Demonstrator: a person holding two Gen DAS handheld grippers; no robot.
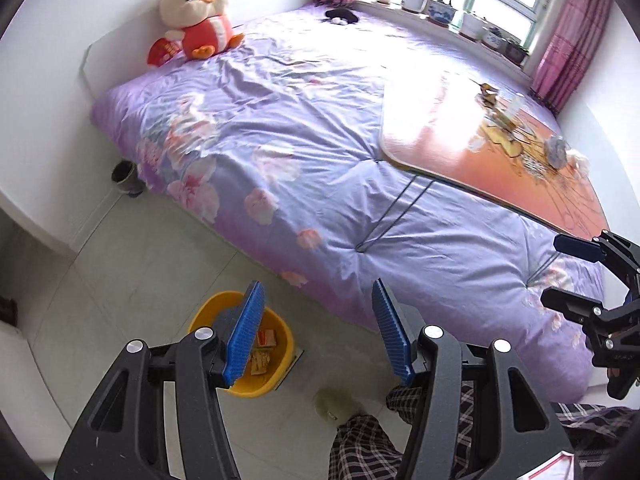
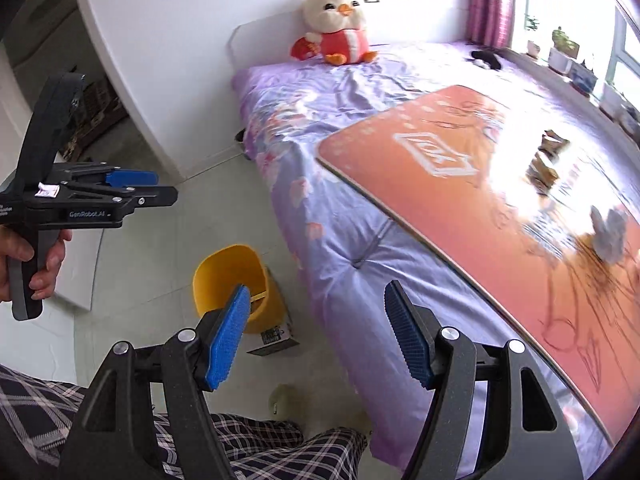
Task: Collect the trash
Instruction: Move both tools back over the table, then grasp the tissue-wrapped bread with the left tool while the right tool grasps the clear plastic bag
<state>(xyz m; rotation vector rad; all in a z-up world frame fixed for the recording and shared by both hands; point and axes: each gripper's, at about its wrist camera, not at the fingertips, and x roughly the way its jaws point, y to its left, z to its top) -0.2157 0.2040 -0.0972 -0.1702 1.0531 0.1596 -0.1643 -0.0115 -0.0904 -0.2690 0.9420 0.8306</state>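
Note:
My left gripper (image 1: 316, 332) is open with nothing between its blue pads, above the floor by the bed. Below its left finger stands a yellow bin (image 1: 276, 364) with snack wrappers (image 1: 264, 348) inside. My right gripper (image 2: 318, 340) is also open and holds nothing; it shows at the right edge (image 1: 560, 276) of the left wrist view. On the orange folding table (image 2: 440, 160) lie snack wrappers (image 2: 546, 160) and a crumpled tissue (image 2: 610, 236), also seen as wrappers (image 1: 500, 112) and tissue (image 1: 558, 150). The yellow bin (image 2: 230, 280) sits left of the bed. A hand holds the left gripper (image 2: 160, 188).
The table stands on a bed with a purple floral cover (image 1: 300, 140). A plush chick (image 1: 196, 20) sits at the headboard, and plant pots (image 1: 440, 10) line the window sill. A small dark bin (image 1: 124, 176) stands by the wall. Plaid trouser legs (image 1: 360, 440) are below me.

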